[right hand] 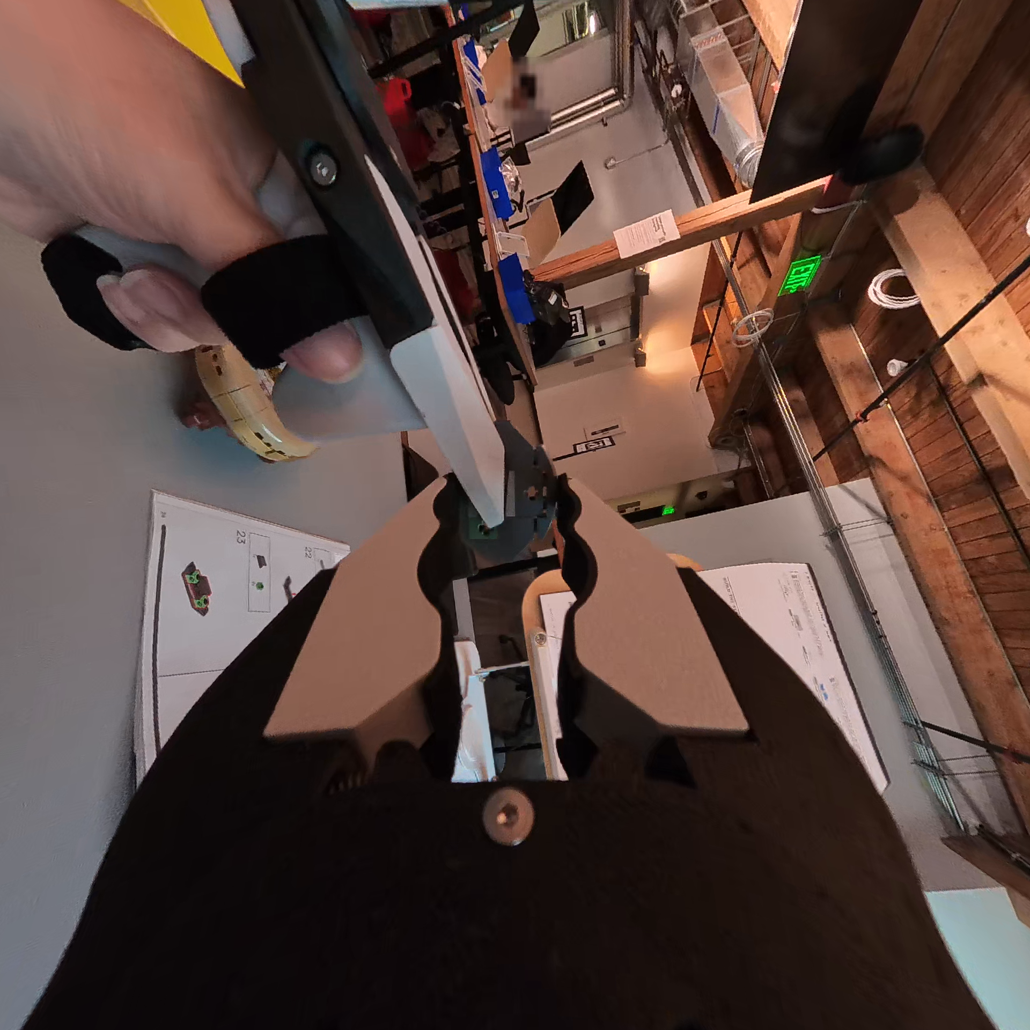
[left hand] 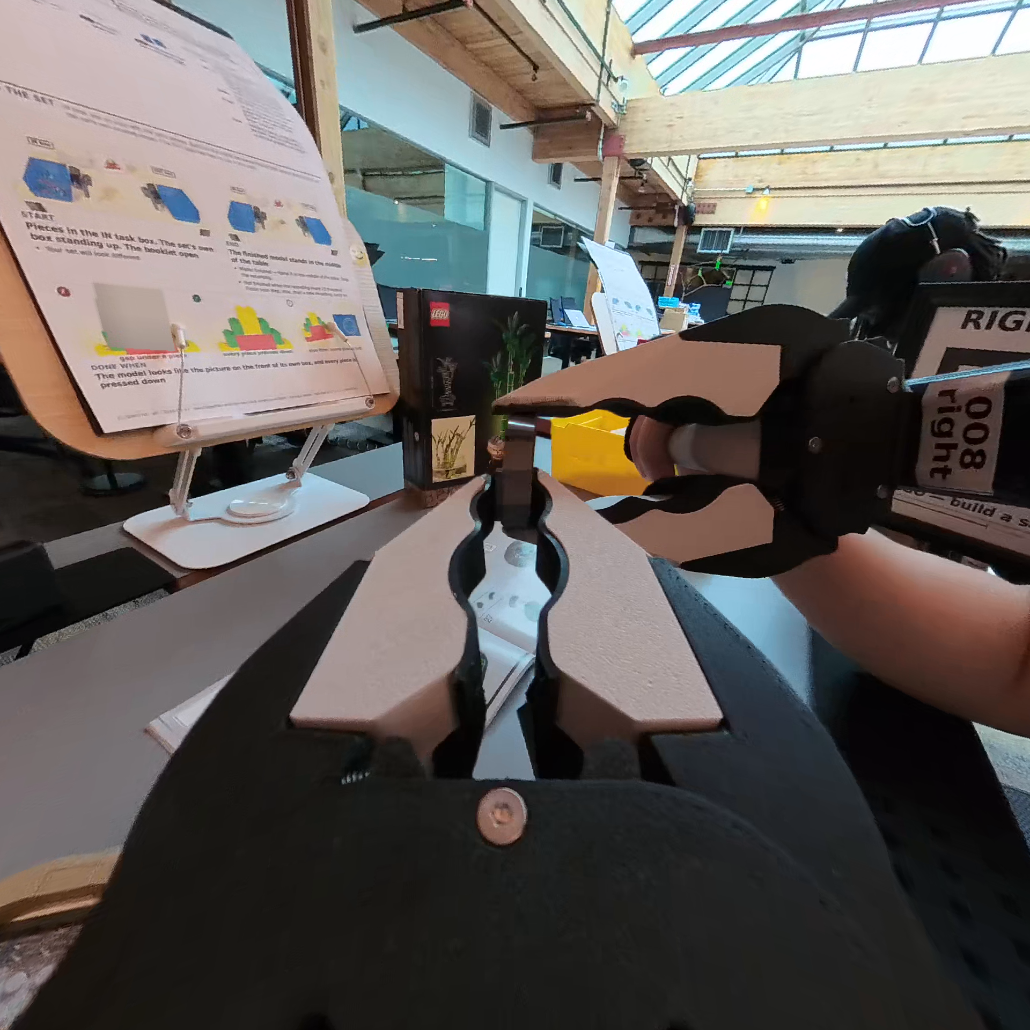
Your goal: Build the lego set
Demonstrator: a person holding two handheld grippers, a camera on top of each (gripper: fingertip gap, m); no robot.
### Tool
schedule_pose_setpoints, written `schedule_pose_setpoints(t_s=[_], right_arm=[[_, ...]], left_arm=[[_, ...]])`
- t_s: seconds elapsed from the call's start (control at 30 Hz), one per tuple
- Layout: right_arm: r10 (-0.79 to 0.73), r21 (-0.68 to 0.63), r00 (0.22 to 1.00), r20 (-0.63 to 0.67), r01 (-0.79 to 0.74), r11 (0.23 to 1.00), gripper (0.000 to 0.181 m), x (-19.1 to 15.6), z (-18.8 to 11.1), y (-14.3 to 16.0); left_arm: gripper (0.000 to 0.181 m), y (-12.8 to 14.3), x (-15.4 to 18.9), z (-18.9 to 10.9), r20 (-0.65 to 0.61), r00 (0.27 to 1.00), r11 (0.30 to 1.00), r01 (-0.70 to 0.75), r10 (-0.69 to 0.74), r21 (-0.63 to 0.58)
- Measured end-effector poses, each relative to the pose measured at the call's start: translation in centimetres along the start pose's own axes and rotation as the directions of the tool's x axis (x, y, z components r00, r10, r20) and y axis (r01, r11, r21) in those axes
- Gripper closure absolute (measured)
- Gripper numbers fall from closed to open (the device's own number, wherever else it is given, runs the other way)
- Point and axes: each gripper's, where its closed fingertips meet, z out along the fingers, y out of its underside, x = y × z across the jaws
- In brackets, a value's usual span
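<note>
My left gripper [left hand: 515, 486] is shut on an upright dark grey lego piece [left hand: 518, 451] and holds it above the table. My right gripper [left hand: 504, 468] comes in from the right. Its upper fingertip rests on the top of that piece and its lower finger is partly hidden behind my left fingers. In the right wrist view my right gripper [right hand: 507, 487] stands with its jaws on either side of the round, notched dark grey piece [right hand: 529, 490]. A small green part [right hand: 479, 526] sits on the piece. One left finger [right hand: 446, 418] reaches in between the jaws.
The black lego box [left hand: 474, 390] stands upright behind the grippers, with a yellow bin [left hand: 591, 451] to its right. An instruction sheet on a stand [left hand: 167, 251] is at the left. The open booklet [right hand: 223, 585] and a tan curved lego assembly [right hand: 245, 412] lie on the white table [right hand: 83, 557]. The grippers are tip to tip, or close to it.
</note>
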Motion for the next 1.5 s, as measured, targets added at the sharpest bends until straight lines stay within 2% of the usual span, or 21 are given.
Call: schedule_pose_setpoints(t_s=[0.13,0.3,0.4,0.67,1.3,1.5], right_arm=[[-0.027,0.029,1.0,-0.01,0.028,0.999,0.147,-0.3,0.0,-0.4],[0.025,0.022,0.999,0.03,-0.026,0.999,0.144,-1.0,0.5,-0.3],[0.003,0.025,1.0,0.025,-0.003,1.0,0.145,-1.3,0.6,-0.2],[0.095,0.047,0.994,0.061,-0.098,0.994,0.147,-1.8,0.8,-0.3],[0.153,-0.073,0.985,0.078,-0.148,0.986,0.148,-3.6,2.4,1.4],[0.256,-0.101,0.957,0.135,-0.244,0.965,0.148,-4.3,2.7,1.9]], left_arm=[[0.172,0.0,-0.4,-0.5,0.029,0.999,1.0,-0.026,0.025,0.009],[0.172,0.7,-0.1,-0.7,0.018,0.991,0.991,-0.135,0.136,-0.02],[0.172,1.0,-0.3,-0.9,0.029,0.985,0.985,-0.167,0.168,-0.037],[0.173,1.4,-0.6,-1.4,-0.008,0.997,0.994,-0.078,0.078,-0.079],[0.172,3.7,-2.3,-1.2,0.033,0.988,0.976,0.152,-0.149,-0.155],[0.172,4.5,-2.6,-1.2,0.031,0.972,0.956,0.234,-0.232,-0.175]])
